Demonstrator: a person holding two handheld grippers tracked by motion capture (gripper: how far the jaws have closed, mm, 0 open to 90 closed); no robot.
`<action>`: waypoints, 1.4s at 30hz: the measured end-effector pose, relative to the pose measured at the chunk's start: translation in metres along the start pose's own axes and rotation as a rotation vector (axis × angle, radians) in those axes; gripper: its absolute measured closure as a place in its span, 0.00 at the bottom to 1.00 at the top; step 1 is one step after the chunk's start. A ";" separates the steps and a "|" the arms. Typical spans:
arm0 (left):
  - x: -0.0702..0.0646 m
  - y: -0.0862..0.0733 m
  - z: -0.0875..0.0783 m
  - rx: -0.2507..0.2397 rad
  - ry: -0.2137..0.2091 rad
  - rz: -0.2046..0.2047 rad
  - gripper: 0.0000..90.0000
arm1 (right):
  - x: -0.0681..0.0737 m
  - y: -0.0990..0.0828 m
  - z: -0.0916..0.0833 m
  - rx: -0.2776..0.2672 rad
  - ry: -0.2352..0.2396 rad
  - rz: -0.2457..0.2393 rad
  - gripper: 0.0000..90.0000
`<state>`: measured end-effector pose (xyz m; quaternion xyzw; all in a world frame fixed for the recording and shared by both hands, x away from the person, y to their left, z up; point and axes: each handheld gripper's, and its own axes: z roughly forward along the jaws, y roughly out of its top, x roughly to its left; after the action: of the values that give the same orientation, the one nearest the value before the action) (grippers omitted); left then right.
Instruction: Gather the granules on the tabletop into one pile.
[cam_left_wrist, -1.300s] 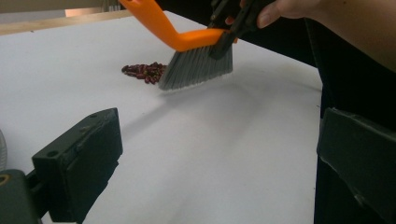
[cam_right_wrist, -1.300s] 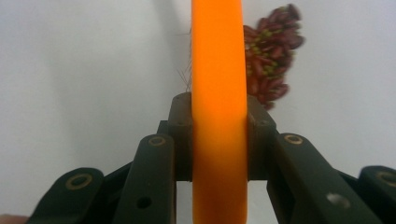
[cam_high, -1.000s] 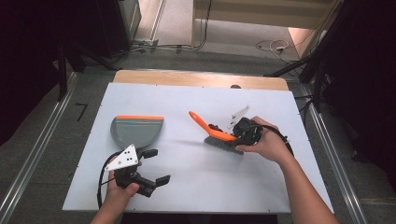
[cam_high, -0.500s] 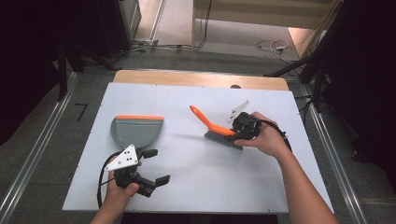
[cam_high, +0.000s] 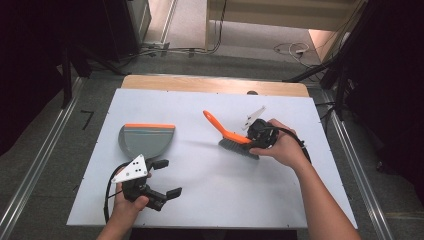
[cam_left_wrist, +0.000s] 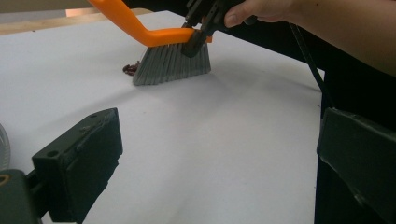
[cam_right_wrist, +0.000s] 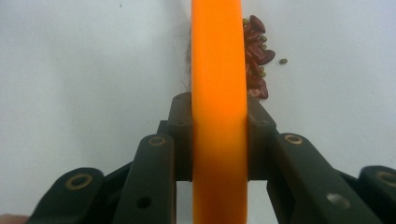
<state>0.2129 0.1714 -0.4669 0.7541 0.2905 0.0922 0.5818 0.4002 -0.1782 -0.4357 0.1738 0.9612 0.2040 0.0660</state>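
Note:
An orange-handled brush with grey bristles stands on the white table right of centre. My right gripper is shut on its orange back, one jaw on each side. A small heap of dark red beans lies against the bristles, and the beans peek out at the bristles' left end. A grey dustpan with an orange edge lies flat at the left. My left gripper hovers open near the front left, just in front of the dustpan, with nothing between its jaws.
The white tabletop ends in a wooden strip at the far side. Cables lie on the floor beyond it. Metal rails run along both sides of the table. A black cable trails from each gripper.
The right hand has carried the brush a little toward the far side of the table. The left hand and the dustpan have stayed put.

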 end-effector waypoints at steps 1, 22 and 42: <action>0.000 0.000 0.000 0.000 0.000 0.000 0.01 | 0.000 0.000 0.000 -0.001 0.004 -0.003 0.76; 0.000 0.000 0.000 0.000 0.002 0.000 0.01 | -0.017 -0.015 -0.028 -0.113 -0.116 0.254 0.76; 0.001 0.000 -0.002 0.001 0.005 0.001 0.01 | -0.010 -0.005 -0.001 0.021 -0.235 0.161 0.76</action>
<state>0.2127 0.1731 -0.4666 0.7542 0.2916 0.0941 0.5808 0.4073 -0.1866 -0.4365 0.2738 0.9318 0.1768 0.1595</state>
